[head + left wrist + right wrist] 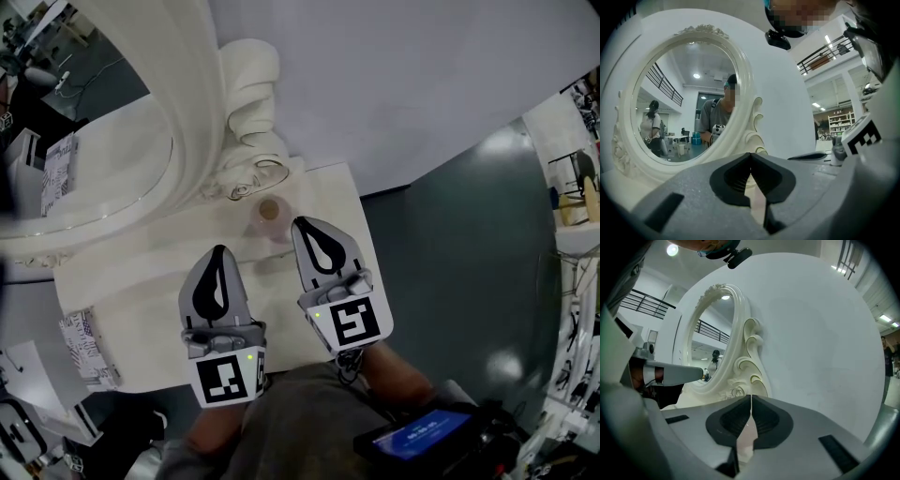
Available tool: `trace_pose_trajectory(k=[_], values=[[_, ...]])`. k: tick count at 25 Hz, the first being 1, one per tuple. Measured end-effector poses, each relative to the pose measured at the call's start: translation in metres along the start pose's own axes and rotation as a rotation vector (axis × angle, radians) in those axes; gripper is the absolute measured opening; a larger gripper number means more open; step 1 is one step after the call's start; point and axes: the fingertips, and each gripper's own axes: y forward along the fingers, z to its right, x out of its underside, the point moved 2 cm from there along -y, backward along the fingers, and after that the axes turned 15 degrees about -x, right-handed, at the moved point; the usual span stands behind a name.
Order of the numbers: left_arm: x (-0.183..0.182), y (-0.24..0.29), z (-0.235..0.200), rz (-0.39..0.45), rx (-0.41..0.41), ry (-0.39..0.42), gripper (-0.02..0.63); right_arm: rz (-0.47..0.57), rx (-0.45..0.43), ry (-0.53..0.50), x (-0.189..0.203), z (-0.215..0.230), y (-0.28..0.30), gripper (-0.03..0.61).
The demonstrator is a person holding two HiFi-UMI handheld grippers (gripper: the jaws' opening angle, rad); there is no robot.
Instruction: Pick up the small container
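Head view: small container [270, 214] (tan top) just ahead of the closed right gripper [302, 226]; left gripper [218, 252] also closed.

Readable text: none I can make out.
Left gripper [218, 249] cube: black-and-white square marker, no letters.
Right gripper [301, 222] cube: same kind of marker.
Screen [422, 433]: blue, print too small for me.

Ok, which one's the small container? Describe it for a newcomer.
Find the white ornate mirror on the cream tabletop. By its scrolled foot, just off the tip of the right gripper, sits the small container, the only round, tan-topped thing there.
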Motion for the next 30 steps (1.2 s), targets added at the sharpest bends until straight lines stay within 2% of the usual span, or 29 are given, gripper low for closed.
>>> trace_pose_trajectory(k=[4,8,10,13,30], values=[[0.01,0.006,0.003,-0.027,0.014,-0.005,0.014,-0.014,-0.004,0.009,0.009,0.001,0.004,0.015],[0.021,0.011,0.003,-0.041,0.016,-0.005,0.015,-0.02,-0.048,0.018,0.02,-0.004,0.011,0.026],[0.028,0.013,0.002,-0.053,0.013,-0.006,0.015,-0.032,-0.072,0.017,0.026,-0.006,0.016,0.184],[0.039,0.014,0.0,-0.092,0.01,-0.011,0.015,-0.04,-0.087,0.013,0.032,-0.009,0.023,0.23],[0.059,0.026,-0.016,-0.143,-0.015,-0.016,0.015,-0.067,-0.089,0.006,0.047,-0.005,0.055,0.233]])
